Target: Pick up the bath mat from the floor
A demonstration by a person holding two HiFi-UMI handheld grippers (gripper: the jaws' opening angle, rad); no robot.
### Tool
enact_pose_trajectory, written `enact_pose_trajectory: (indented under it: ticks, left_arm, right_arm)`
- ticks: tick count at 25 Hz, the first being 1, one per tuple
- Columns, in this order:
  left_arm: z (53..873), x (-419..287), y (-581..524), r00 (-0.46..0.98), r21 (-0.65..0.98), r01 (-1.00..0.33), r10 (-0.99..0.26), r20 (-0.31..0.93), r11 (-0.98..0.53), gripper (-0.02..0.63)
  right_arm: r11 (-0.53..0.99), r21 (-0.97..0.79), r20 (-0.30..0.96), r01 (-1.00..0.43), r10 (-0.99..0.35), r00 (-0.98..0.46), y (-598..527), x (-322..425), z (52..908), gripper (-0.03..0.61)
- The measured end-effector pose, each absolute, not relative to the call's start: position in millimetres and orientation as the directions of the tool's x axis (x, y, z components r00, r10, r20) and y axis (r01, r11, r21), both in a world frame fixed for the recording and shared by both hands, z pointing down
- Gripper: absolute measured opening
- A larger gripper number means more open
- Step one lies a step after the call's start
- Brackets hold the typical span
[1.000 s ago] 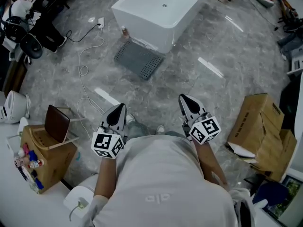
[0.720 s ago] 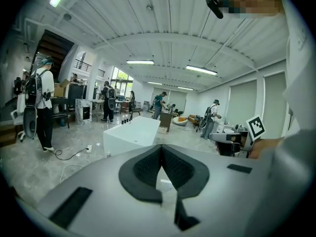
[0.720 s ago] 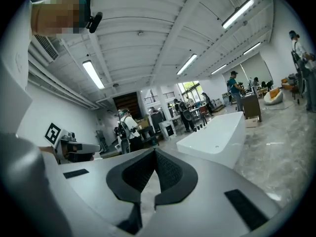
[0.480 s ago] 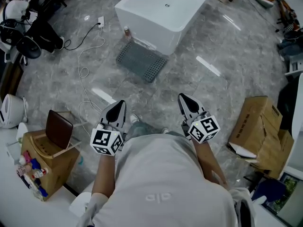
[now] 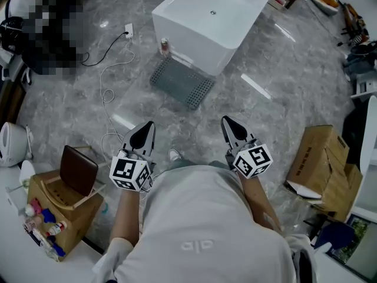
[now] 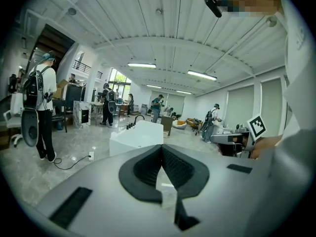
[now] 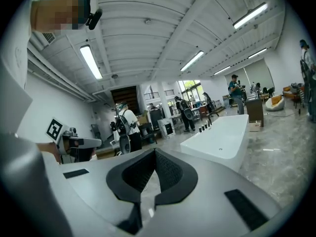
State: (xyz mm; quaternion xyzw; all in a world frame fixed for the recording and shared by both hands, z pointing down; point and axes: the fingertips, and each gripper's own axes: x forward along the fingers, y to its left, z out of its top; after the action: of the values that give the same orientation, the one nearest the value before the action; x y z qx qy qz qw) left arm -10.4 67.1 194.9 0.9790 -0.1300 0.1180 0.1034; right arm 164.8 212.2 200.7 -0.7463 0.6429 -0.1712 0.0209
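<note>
A grey perforated bath mat (image 5: 181,82) lies flat on the marble floor, against the near side of a white bathtub (image 5: 213,17). My left gripper (image 5: 143,132) and my right gripper (image 5: 229,124) are held up in front of the person's chest, well short of the mat. Both are shut with nothing between the jaws. In the left gripper view the tips (image 6: 162,147) meet, with the bathtub (image 6: 137,135) ahead. The right gripper (image 7: 154,152) also points level toward the bathtub (image 7: 221,139). The mat is hidden in both gripper views.
A white cable (image 5: 108,93) runs from a floor socket (image 5: 127,29) toward the left gripper. A box with a brown tablet (image 5: 66,188) stands at the left, and cardboard boxes (image 5: 321,158) at the right. A small bottle (image 5: 164,45) stands by the tub. Several people stand in the distance.
The person has stepped forward: the tub and mat have shifted slightly right and nearer in the head view. Both grippers stay shut, held in the same pose.
</note>
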Motion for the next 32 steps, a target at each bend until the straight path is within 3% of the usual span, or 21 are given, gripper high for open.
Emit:
enact_pose_trajectory:
  ticks: [14,32]
  left_arm:
    - [210,-65,3,0.921,0.210,-0.351,-0.295,0.256,-0.913,0.015]
    - [265,-30,-45,0.810,0.267,-0.552,-0.431,0.398,-0.790,0.015]
  right_arm:
    - [-0.094,-0.215,0.284,-0.972,-0.958,0.030,132,119,210,0.026]
    - [0.090,-0.222,0.453,-0.971,-0.872,-0.185,34,181,282,0.028]
